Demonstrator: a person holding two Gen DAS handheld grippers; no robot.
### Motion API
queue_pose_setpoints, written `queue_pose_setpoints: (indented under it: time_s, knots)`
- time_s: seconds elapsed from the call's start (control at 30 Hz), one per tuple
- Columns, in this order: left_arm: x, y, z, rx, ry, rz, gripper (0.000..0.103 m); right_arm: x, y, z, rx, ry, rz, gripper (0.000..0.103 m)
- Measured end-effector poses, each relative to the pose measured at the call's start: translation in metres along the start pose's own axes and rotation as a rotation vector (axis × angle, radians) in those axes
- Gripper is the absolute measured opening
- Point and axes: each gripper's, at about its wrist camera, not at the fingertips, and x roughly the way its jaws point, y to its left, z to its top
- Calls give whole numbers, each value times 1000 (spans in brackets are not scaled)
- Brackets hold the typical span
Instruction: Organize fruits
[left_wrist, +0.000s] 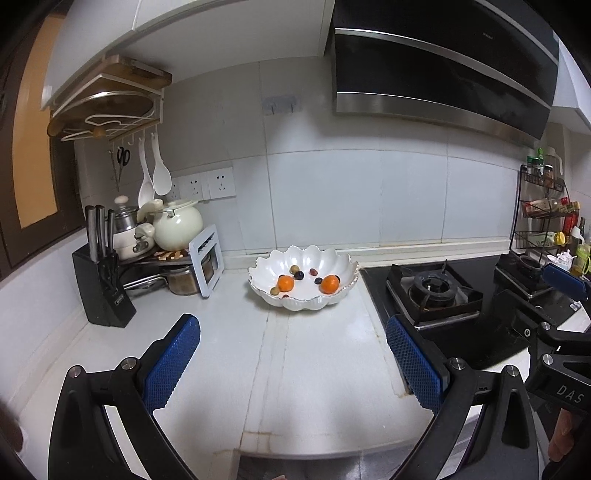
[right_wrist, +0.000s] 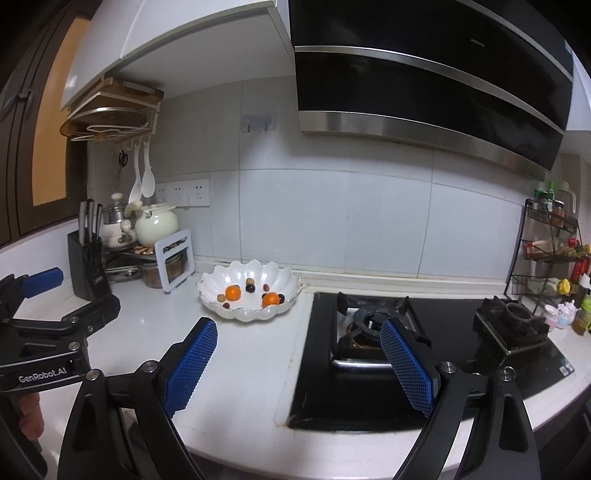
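A white scalloped bowl (left_wrist: 343, 258) (right_wrist: 284, 280) stands at the back of the counter. It holds two oranges (left_wrist: 285, 283) (right_wrist: 233, 292) and several small dark and green grapes (left_wrist: 298, 275) (right_wrist: 250, 288). My left gripper (left_wrist: 293, 326) is open over the bare counter, well short of the bowl, with nothing between its blue pads (left_wrist: 170, 365). My right gripper (right_wrist: 298, 328) is open too, hovering over the counter edge and the hob, empty between its pads (right_wrist: 192, 369). Each gripper shows at the edge of the other's view.
A black gas hob (left_wrist: 432, 291) (right_wrist: 373, 332) lies right of the bowl. A knife block (left_wrist: 101, 291), pots and a kettle (left_wrist: 177, 225) crowd the left corner. A spice rack (right_wrist: 550, 254) stands far right. A range hood (right_wrist: 424, 74) hangs above.
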Motion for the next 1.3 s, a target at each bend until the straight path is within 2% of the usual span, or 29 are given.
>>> queue_pose_setpoints:
  time_s: [0.5, 1.3]
  knots:
    - [-38, -5, -21, 12, -16, 11, 103, -34, -5, -16, 12, 31, -1, 91]
    - [-46, -3, -29, -4, 10, -31, 103, -47, -3, -22, 8, 46, 3, 91]
